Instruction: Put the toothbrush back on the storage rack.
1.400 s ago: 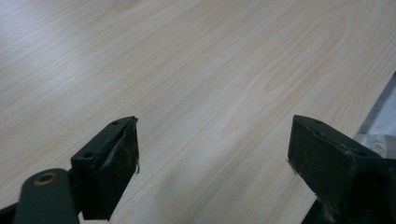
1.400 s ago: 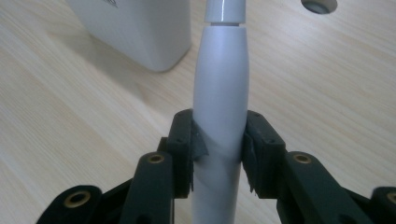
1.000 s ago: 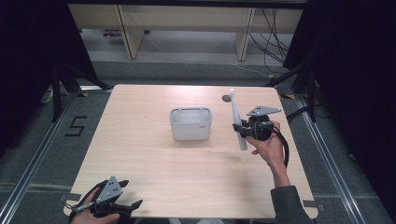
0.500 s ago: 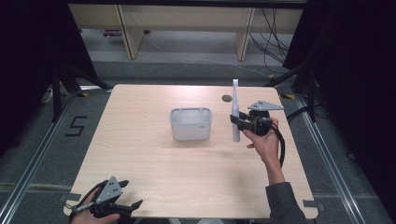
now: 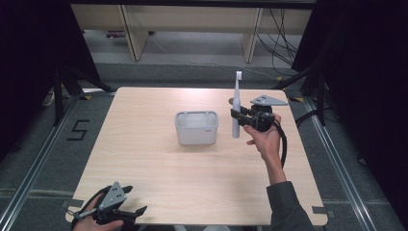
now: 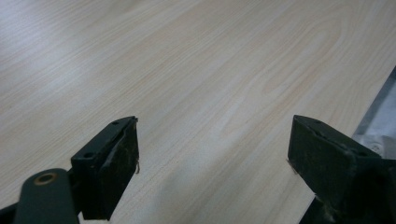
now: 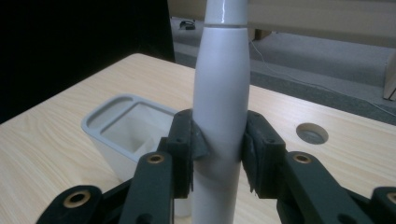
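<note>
One electric toothbrush (image 5: 235, 108) upright, clamped in right tongs (image 5: 236, 114), beside grey holder (image 5: 196, 127), left tongs (image 6: 212, 168) agape.

white electric toothbrush (image 5: 235, 107), pale grey holder cup (image 5: 196, 127), light wood-grain table (image 5: 192, 173), black hand-held gripper (image 5: 239, 116)

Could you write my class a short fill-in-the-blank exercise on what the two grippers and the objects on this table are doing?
1. The right gripper is shut on a white ____.
2. The toothbrush is held ____, brush head on top.
3. The grey holder stands on the ____.
4. The left gripper has its jaws ____, nothing between them.

Missing words: toothbrush; upright; table; open
</note>
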The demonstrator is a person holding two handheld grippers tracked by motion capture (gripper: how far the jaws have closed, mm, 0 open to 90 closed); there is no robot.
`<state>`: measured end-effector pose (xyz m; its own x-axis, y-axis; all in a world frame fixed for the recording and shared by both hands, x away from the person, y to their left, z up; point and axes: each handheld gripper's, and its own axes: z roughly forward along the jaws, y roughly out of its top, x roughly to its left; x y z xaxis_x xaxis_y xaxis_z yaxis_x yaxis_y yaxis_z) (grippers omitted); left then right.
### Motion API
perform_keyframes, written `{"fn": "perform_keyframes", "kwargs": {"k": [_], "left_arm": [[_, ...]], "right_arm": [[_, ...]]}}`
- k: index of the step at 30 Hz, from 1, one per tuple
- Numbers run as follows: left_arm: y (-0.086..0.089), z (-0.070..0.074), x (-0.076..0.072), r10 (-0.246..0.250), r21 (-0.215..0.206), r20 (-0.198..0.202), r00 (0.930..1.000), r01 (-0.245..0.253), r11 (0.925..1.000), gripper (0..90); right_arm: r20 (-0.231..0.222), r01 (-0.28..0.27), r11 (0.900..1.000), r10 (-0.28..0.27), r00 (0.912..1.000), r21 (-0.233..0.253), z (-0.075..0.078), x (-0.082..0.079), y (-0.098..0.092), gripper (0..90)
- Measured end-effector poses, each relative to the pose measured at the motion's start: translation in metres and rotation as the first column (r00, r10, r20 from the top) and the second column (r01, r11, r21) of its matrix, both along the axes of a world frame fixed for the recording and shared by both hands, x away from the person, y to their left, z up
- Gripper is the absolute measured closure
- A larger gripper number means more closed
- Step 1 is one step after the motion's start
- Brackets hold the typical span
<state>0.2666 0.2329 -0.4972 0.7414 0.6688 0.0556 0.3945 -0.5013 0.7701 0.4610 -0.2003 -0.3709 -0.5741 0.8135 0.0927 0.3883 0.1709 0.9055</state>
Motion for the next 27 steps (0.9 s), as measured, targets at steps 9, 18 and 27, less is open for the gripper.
{"fn": "perform_keyframes", "kwargs": {"k": [9, 18, 27], "left_arm": [[0.000, 0.000, 0.000, -0.007, 0.003, 0.001, 1.0000, 0.007, 1.0000, 16.2], [0.000, 0.001, 0.000, -0.005, 0.004, 0.000, 1.0000, 0.005, 1.0000, 16.2], [0.000, 0.000, 0.001, -0.006, -0.001, 0.008, 1.0000, 0.006, 1.0000, 16.2]], "right_arm": [[0.021, -0.006, 1.000, 0.006, 0.9998, 0.023, 0.009, 0.007, 0.013, 66.5], [0.022, -0.009, 0.998, 0.008, 0.9997, 0.068, 0.016, 0.014, 0.024, 66.5], [0.032, -0.021, 0.998, 0.019, 0.9993, 0.066, 0.022, 0.025, 0.037, 66.5]]}}
